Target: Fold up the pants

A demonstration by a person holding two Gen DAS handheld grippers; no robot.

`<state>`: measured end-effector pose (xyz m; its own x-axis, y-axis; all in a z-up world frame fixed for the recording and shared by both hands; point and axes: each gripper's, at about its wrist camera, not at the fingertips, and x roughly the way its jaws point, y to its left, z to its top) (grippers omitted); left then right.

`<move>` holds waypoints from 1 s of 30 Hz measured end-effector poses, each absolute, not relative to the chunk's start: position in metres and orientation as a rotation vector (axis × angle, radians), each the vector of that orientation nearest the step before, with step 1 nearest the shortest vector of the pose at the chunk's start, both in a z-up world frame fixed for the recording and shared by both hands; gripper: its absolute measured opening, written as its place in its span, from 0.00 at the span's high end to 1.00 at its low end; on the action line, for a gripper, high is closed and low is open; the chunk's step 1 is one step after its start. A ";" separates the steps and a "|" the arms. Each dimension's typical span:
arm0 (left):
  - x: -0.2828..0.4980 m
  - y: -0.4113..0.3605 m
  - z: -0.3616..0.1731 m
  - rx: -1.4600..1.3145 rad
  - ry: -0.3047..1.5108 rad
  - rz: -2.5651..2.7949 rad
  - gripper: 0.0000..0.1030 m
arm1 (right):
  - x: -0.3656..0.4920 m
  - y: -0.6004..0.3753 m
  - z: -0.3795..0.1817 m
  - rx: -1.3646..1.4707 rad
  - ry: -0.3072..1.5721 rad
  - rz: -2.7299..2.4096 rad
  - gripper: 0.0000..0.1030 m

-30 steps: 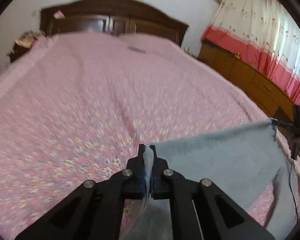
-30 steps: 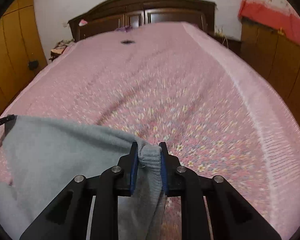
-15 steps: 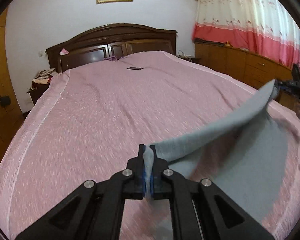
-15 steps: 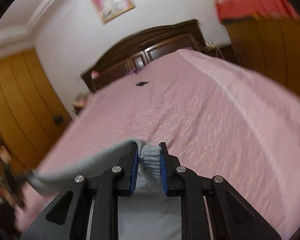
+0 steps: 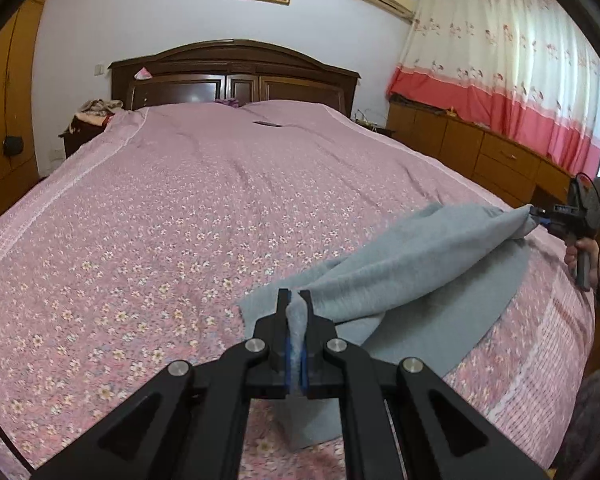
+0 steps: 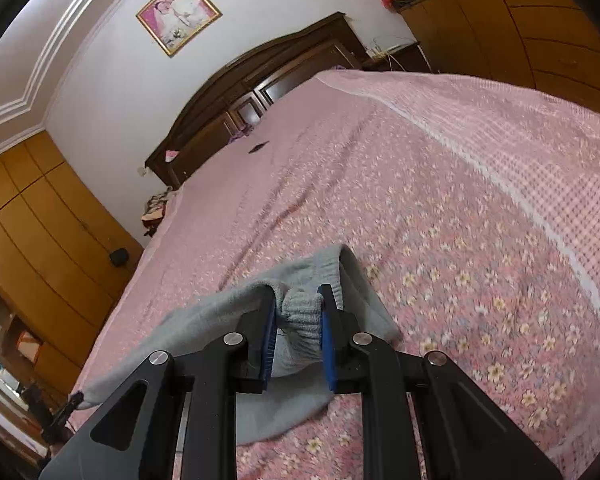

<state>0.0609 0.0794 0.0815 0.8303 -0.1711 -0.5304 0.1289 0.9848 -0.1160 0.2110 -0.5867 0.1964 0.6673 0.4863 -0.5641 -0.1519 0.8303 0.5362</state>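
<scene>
Your left gripper is pinched nearly closed on a thin edge of the grey pants, which stretch from its jaws across the near right part of the pink flowered bedspread, partly lifted and partly lying flat. At the far right end, your right gripper stands a little open, clamped on the thick ribbed waistband bunched between its blue pads, with your hand on its handle.
</scene>
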 end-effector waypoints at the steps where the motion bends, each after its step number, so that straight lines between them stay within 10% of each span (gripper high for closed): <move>1: 0.059 0.080 0.079 -0.072 0.565 -0.165 0.97 | 0.208 -0.586 0.193 0.475 0.769 0.376 0.81; 5: 0.056 0.084 0.051 -0.104 0.727 -0.397 0.92 | 0.205 -0.585 0.169 0.525 0.814 0.358 0.77; 6: 0.054 0.086 0.044 -0.135 0.793 -0.491 0.73 | 0.203 -0.588 0.164 0.560 0.817 0.341 0.71; 8: 0.046 0.094 0.035 -0.249 0.896 -0.687 0.37 | 0.195 -0.599 0.154 0.646 0.794 0.318 0.18; 10: 0.040 0.105 0.040 -0.304 0.856 -0.682 0.30 | 0.179 -0.610 0.146 0.743 0.696 0.316 0.05; 20: 0.086 0.194 0.015 -0.992 0.701 -0.430 0.21 | 0.138 -0.578 0.138 0.880 0.618 0.347 0.05; 30: 0.091 0.130 0.028 -0.679 0.880 -0.357 0.18 | 0.151 -0.589 0.112 1.069 0.666 0.255 0.11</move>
<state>0.0913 0.1296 0.0280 0.5977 -0.5478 -0.5854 0.0150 0.7377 -0.6749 0.1509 -0.5885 0.1125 0.7792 0.4995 -0.3787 0.1192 0.4750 0.8719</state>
